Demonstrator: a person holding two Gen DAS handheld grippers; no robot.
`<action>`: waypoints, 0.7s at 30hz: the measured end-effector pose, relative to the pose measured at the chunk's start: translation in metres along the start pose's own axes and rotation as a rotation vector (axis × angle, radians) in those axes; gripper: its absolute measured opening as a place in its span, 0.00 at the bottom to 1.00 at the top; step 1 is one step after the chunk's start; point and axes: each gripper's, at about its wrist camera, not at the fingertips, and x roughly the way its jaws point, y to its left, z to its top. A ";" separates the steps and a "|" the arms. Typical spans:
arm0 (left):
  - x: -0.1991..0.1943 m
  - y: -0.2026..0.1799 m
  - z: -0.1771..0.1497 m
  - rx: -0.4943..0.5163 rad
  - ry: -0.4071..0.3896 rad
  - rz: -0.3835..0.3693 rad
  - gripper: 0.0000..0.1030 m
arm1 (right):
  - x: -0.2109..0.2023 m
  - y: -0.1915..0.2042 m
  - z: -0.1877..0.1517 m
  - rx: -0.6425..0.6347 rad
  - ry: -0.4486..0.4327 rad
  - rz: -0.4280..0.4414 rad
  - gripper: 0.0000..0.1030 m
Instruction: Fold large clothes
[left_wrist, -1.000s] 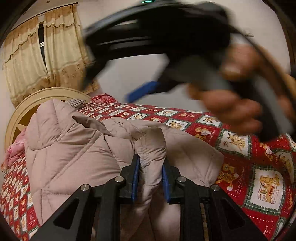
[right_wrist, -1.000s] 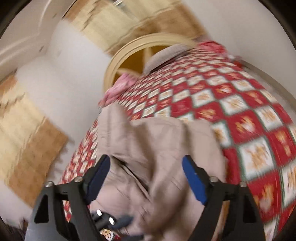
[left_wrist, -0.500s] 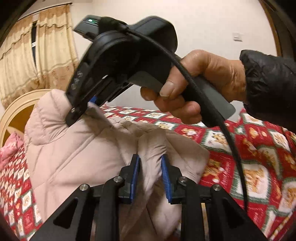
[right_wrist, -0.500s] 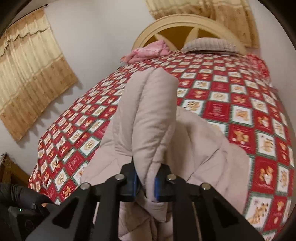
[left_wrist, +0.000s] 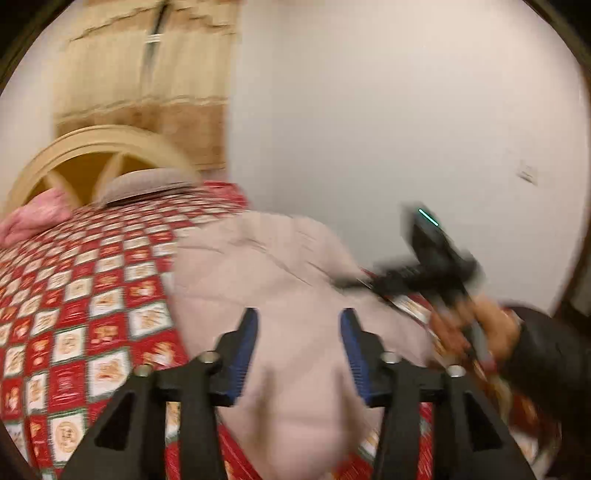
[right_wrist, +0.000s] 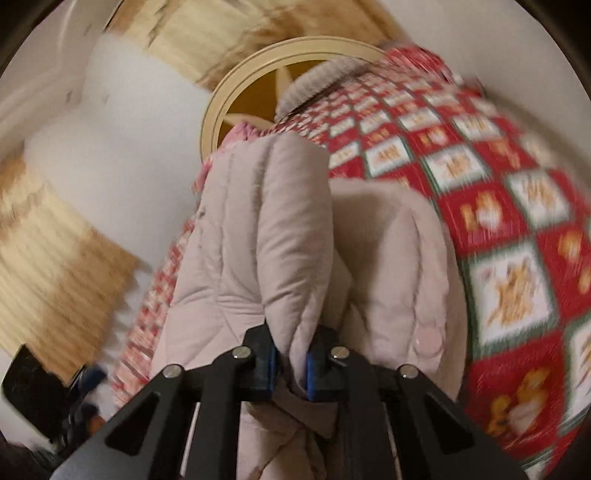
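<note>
A pale pink puffer jacket (left_wrist: 280, 280) lies bunched on the bed. In the blurred left wrist view my left gripper (left_wrist: 300, 350) hovers over it. Its jaws are opening, and the blue pads (left_wrist: 246, 345) stand apart from the fabric seen between them. My right gripper (right_wrist: 291, 365) is shut on a padded fold of the jacket (right_wrist: 258, 240), which stands up in front of its fingers. In the left wrist view the right gripper (left_wrist: 432, 266) shows at the right, held by a hand (left_wrist: 480, 325) in a dark sleeve.
The bed carries a red and white patterned quilt (right_wrist: 498, 192) (left_wrist: 92, 314). At its far end stand a cream arched headboard (left_wrist: 88, 155), a grey pillow (left_wrist: 147, 184) and a pink cloth (left_wrist: 33, 218). Beige curtains (left_wrist: 147, 74) hang behind it, with a white wall (left_wrist: 388, 129) beside them.
The left gripper has let go of the jacket fold, opened and lifted away. The right gripper, open a second ago, closed on another fold and has dropped lower with it.
</note>
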 end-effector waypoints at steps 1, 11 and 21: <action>0.012 0.002 0.008 -0.005 0.005 0.032 0.49 | 0.000 -0.010 -0.003 0.053 -0.012 0.042 0.13; 0.137 -0.010 0.006 0.018 0.201 0.245 0.50 | -0.002 -0.066 -0.047 0.304 -0.079 0.123 0.09; 0.170 -0.025 -0.026 0.107 0.215 0.349 0.55 | -0.017 -0.076 -0.046 0.336 -0.078 0.090 0.13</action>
